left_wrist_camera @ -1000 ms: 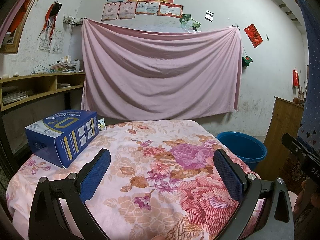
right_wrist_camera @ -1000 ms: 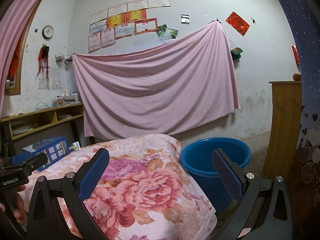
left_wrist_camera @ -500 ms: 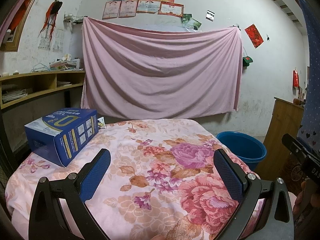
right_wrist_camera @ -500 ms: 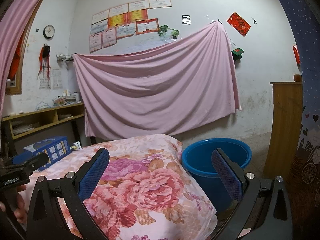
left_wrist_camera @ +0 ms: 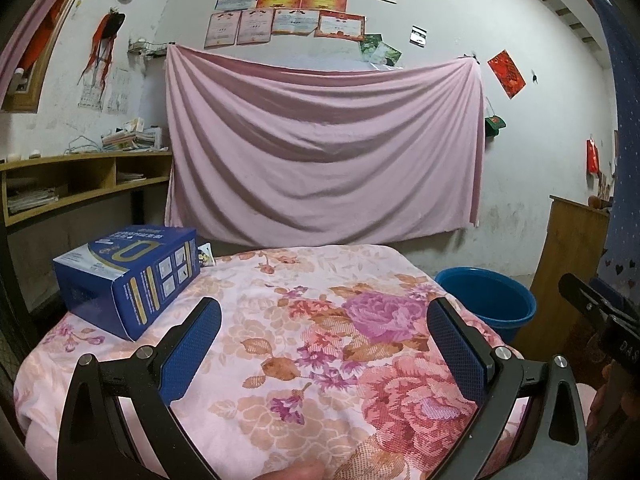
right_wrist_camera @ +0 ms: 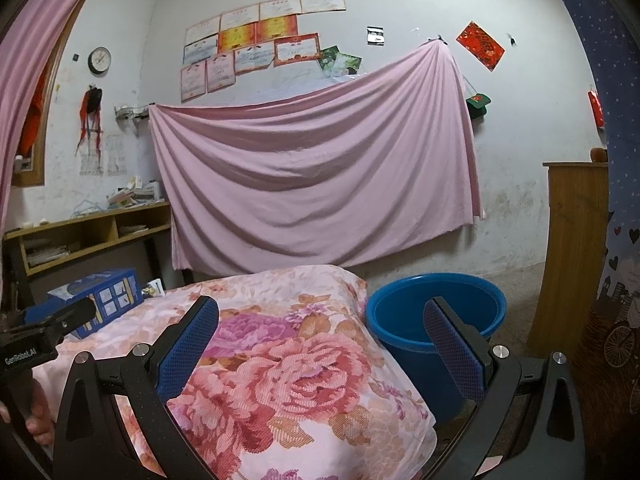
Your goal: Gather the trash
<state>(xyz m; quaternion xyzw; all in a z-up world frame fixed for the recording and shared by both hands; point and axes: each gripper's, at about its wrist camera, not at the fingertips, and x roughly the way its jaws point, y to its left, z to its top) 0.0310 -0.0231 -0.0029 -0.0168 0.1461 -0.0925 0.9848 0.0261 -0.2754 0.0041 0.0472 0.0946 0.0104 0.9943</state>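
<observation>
A blue cardboard box lies on the floral-covered table at its far left; it also shows in the right wrist view. A small printed card stands just behind it. A blue plastic tub stands on the floor right of the table, also in the left wrist view. My left gripper is open and empty above the table's near part, right of the box. My right gripper is open and empty over the table's right edge, beside the tub.
A pink sheet hangs on the back wall. A wooden shelf with papers runs along the left wall. A wooden cabinet stands at the right, beyond the tub.
The left gripper view has shifted slightly, so the box sits a little lower and closer. The right gripper has barely moved. Both stay open.
</observation>
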